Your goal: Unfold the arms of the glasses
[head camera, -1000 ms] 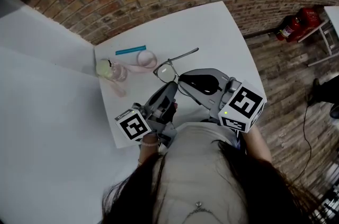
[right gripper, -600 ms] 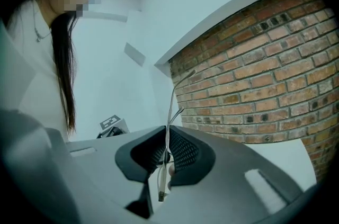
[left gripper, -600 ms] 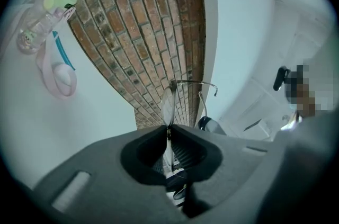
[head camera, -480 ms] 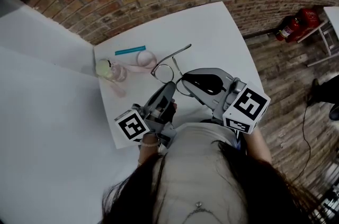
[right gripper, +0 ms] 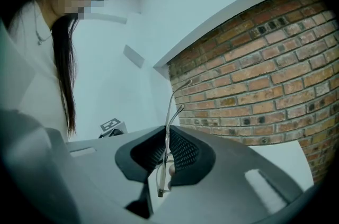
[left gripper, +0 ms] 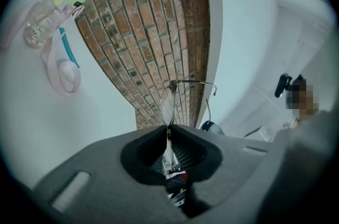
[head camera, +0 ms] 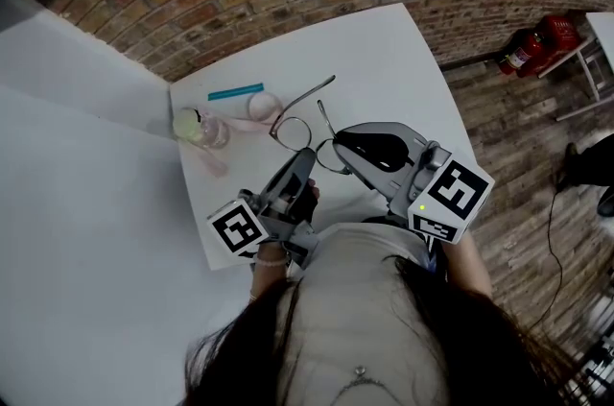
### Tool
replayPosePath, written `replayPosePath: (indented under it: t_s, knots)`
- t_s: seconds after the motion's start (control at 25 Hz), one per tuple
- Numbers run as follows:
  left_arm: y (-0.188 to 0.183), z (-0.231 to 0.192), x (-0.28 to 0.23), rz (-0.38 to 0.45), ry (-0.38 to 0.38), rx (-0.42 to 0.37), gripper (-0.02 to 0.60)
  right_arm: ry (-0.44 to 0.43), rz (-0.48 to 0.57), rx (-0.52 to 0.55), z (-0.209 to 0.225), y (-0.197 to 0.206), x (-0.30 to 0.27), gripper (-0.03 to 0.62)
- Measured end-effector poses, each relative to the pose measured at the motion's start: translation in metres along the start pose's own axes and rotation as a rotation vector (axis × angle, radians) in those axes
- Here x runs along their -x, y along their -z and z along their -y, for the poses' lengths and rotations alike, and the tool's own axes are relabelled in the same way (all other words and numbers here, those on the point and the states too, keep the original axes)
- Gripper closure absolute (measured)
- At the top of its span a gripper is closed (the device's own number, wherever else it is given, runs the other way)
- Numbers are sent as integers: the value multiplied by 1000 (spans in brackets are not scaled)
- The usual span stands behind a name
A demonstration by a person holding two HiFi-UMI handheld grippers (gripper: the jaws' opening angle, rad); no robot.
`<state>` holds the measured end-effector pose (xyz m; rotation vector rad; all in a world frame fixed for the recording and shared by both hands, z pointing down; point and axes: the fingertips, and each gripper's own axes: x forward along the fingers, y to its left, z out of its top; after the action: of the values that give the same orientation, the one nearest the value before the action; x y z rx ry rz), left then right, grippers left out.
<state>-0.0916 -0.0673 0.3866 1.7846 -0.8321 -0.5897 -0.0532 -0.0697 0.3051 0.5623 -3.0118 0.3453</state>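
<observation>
Here the left gripper (head camera: 307, 160) and the right gripper (head camera: 337, 144) each clamp the glasses (head camera: 292, 131), jaws closed on them.

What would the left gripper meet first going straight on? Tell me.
Beyond the thin metal-framed glasses it grips, the left gripper seems clear until the red brick wall, though depth is unclear.

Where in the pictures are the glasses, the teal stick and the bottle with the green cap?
glasses (head camera: 292, 133), head view, on the round lens.
teal stick (head camera: 236, 91), head view, on the middle of its shaft.
bottle (head camera: 213, 133), head view, on its clear body.
</observation>
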Motion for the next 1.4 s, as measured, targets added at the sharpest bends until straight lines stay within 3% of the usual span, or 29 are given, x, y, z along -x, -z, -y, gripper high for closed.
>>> replayPosePath:
  t_s: [1.4]
  knots:
    - [-13,-6,4,74,14,96,558,12,35,-14,6,-4,7,563]
